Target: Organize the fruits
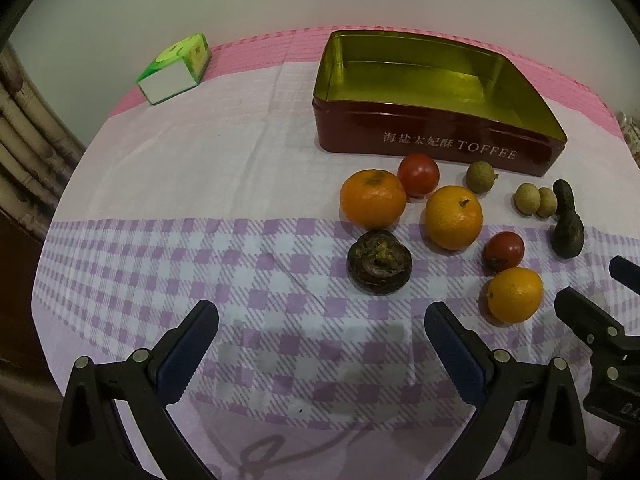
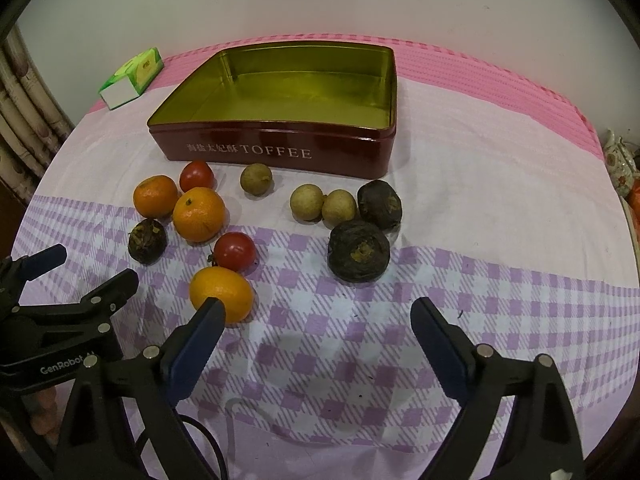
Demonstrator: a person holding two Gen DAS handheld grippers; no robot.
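Observation:
An open red toffee tin (image 1: pixel 436 142) (image 2: pixel 276 152) with an empty gold inside stands at the back. In front of it, on the cloth, lie three oranges, two tomatoes, three pale longans and three dark wrinkled fruits. My left gripper (image 1: pixel 322 312) is open over bare cloth, a dark fruit (image 1: pixel 378 262) just beyond its fingertips. My right gripper (image 2: pixel 318 306) is open too, with nothing between its fingers; its left fingertip overlaps the nearest orange (image 2: pixel 222 292) (image 1: pixel 514 294). A large dark fruit (image 2: pixel 358 250) lies ahead of it.
A green and white tissue pack (image 1: pixel 176 70) (image 2: pixel 132 76) lies at the table's back left. The table carries a pink and purple checked cloth (image 2: pixel 480 280), with a wall behind it. A curtain hangs at the left, and patterned ornaments (image 2: pixel 620 164) stand off the right edge.

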